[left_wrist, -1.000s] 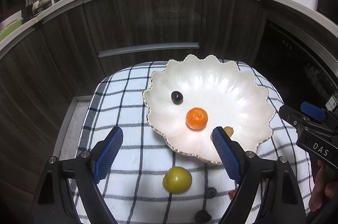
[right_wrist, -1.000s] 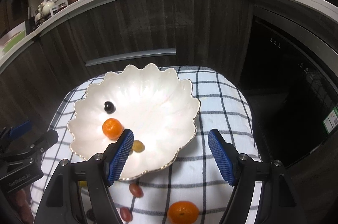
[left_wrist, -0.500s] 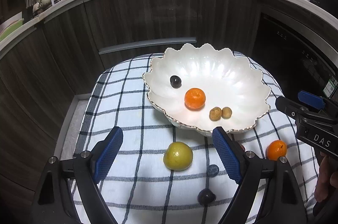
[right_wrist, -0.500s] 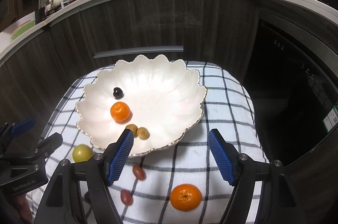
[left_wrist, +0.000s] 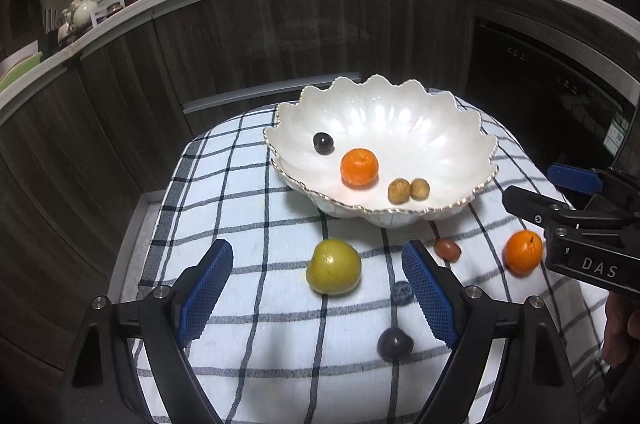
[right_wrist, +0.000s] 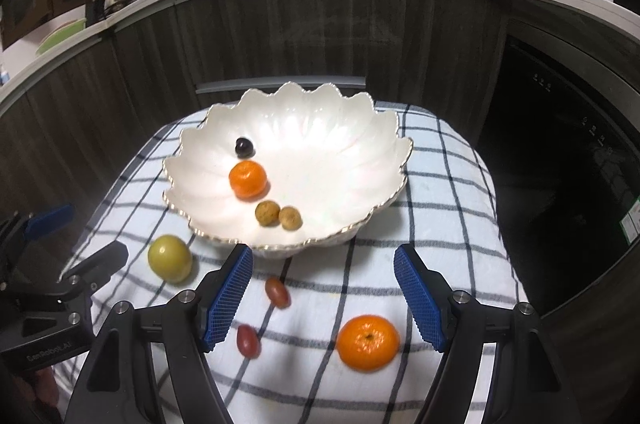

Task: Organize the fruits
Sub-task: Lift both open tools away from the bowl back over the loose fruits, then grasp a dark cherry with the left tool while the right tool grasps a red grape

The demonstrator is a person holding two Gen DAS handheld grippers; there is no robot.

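Left wrist view shows the left hand-held gripper (left_wrist: 316, 284) spread apart and empty, with the green fruit (left_wrist: 333, 266) between its pads, presumably the next pick. The scalloped white bowl (left_wrist: 460, 128), upper centre of the frame, holds a mandarin (left_wrist: 359, 168), a dark grape and two brown fruits. In the right wrist view, the right hand-held gripper (right_wrist: 323, 292) is likewise apart and empty, above the loose mandarin (right_wrist: 368, 343) at lower centre.
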